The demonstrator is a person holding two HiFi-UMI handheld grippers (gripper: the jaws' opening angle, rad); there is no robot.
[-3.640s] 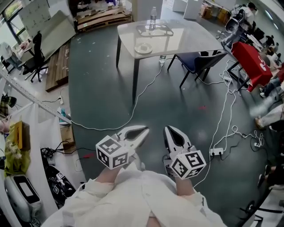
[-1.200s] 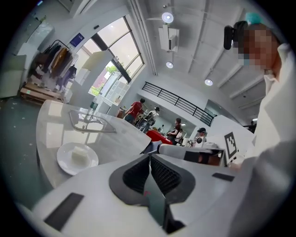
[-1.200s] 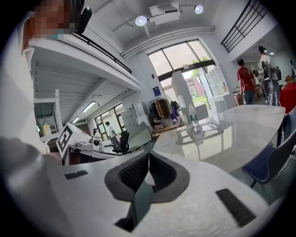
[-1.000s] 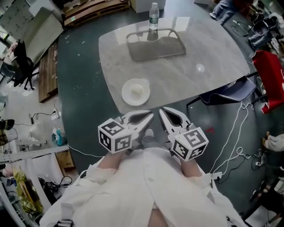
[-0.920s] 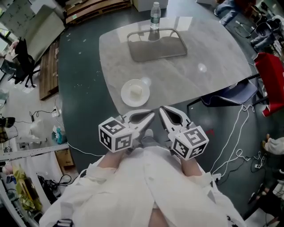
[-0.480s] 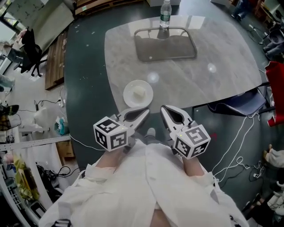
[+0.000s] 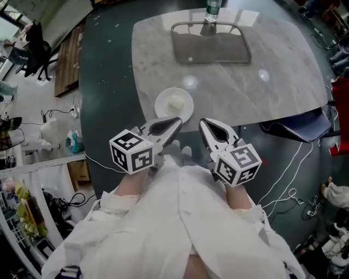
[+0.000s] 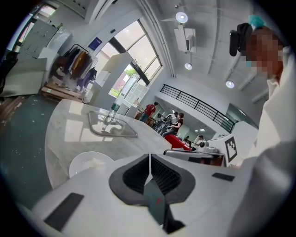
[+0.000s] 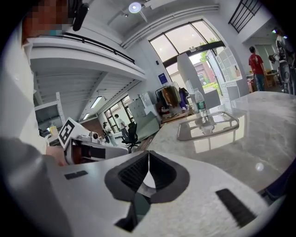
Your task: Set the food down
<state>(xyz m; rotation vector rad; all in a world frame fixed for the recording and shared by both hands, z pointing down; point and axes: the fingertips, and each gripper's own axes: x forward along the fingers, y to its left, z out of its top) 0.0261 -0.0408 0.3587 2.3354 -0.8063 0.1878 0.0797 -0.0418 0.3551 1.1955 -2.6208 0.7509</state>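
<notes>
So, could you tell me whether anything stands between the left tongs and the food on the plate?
Nothing visible does. The left tongs, shut and empty, hang close to the plate at the table's near edge, with the food on it. The tray and bottle stand far behind.

Table [image 7: 256,92] drawn close — left gripper [image 7: 178,119], right gripper [image 7: 202,122] now at near edge, by plate [image 7: 160,101].
</notes>
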